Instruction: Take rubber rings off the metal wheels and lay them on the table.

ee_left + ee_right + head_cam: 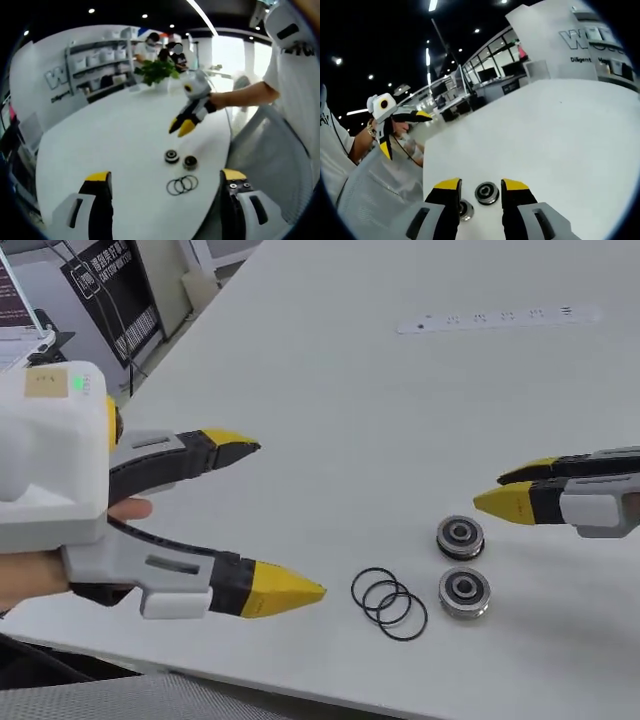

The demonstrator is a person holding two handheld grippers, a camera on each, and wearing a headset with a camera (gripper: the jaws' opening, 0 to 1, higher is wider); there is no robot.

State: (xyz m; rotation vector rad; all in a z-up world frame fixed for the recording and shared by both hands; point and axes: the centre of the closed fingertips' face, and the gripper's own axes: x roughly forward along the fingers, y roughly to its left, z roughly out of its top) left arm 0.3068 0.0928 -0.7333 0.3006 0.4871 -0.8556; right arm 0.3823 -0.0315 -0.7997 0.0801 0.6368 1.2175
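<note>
Near wheel [464, 592] and far wheel [460, 537], silvery metal with dark hubs, are seen lying flat on the white table [350, 420], the far one just beside the near one at its 12 o'clock. Thin black rubber rings [388, 602] are laid flat, overlapping in a chain, just beside the near wheel at its 9 o'clock.
</note>
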